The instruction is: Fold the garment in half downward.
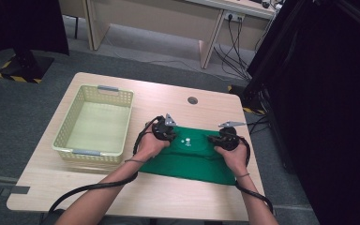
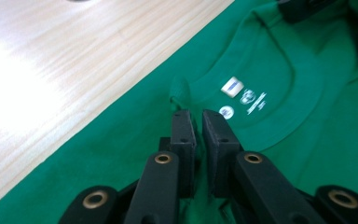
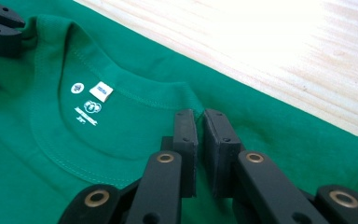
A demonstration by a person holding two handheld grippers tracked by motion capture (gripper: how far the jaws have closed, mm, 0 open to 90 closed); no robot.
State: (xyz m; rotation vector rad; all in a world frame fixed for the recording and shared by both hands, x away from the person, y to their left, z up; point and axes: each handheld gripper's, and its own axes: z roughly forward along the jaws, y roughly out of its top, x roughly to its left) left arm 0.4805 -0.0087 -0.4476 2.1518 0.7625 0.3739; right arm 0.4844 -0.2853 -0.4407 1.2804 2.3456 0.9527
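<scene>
While both pairs of fingers pinch the green shirt (image 1: pixel 192 159) shut, left gripper (image 2: pixel 199 122) and right gripper (image 3: pixel 200 120) flank its collar, apparently equally near, shirt flat on the bench (image 1: pixel 168 93).

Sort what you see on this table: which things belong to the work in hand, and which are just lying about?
In the work:
green T-shirt
left gripper, shut on its collar
right gripper, shut on its collar

Lying about:
cream basket, left of the shirt

Green shirt (image 1: pixel 192 157), plain, small white print and label (image 2: pixel 231 86) inside collar. Basket (image 1: pixel 95 123) pale yellow, grey handles; table (image 1: pixel 164 96) light wood grain. Gripper jaws black.
</scene>
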